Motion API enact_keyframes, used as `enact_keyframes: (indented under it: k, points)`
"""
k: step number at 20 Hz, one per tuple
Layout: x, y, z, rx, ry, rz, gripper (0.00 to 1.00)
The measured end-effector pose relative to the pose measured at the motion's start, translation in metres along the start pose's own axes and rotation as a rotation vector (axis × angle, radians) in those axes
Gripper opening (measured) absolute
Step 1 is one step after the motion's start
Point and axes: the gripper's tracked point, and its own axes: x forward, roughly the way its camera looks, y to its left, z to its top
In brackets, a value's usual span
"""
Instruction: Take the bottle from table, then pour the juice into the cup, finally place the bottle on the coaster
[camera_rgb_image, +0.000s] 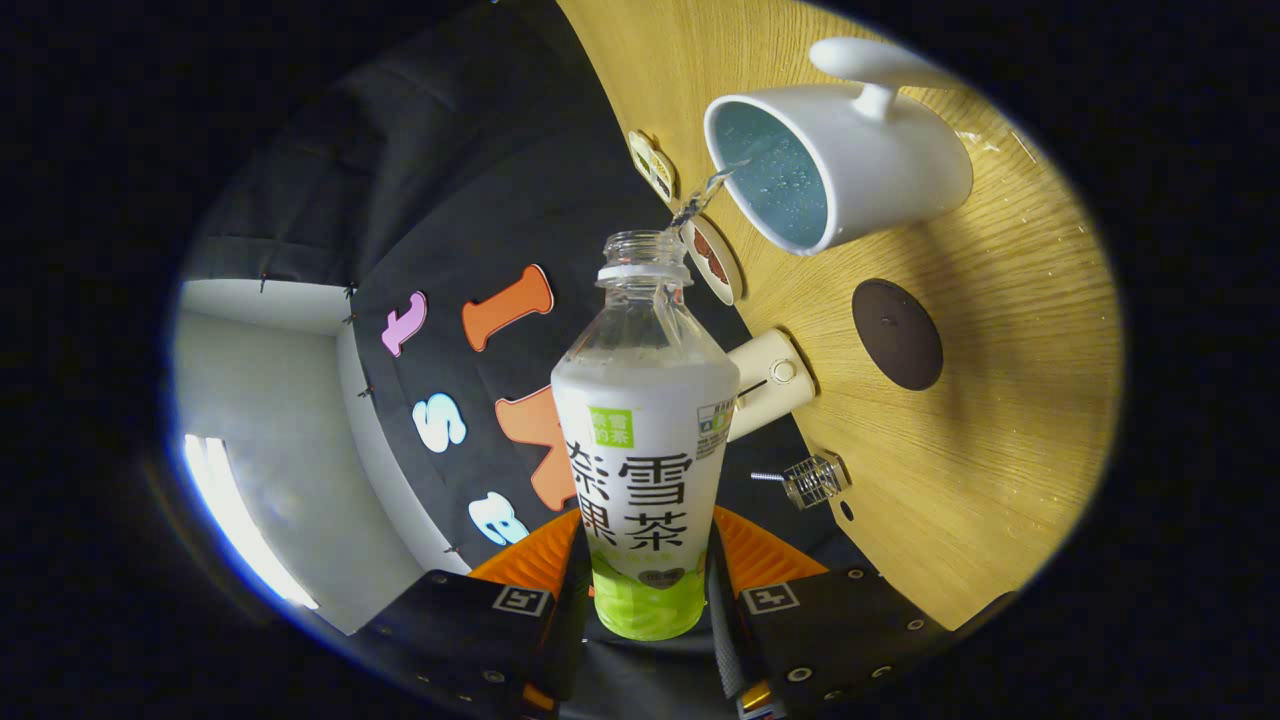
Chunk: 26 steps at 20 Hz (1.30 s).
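Observation:
My gripper (645, 590) is shut on a clear bottle (645, 440) with a white and green label, both fingers pressing its lower part. The bottle has no cap and is tipped over sideways with me, so the wooden table (1000, 420) stands like a wall beside it. A thin stream of liquid (705, 195) runs from the bottle's mouth into a white cup (850, 165) with a blue inside and a handle. The cup stands on the table just beyond the bottle's mouth. A dark round coaster (897, 334) lies on the table beside the cup, nearer to me.
Along the table's far edge stand a cream cylinder (768, 380), a small clear ribbed thing with a metal pin (812, 480) and flat round discs (712, 262) (652, 165). Behind them hangs the black booth wall (450, 230).

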Motion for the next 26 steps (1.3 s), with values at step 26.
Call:
enact_keyframes:
  k: [26]
  points:
    - [0.007, 0.035, 0.014, 0.279, -0.074, 0.032, 0.55]
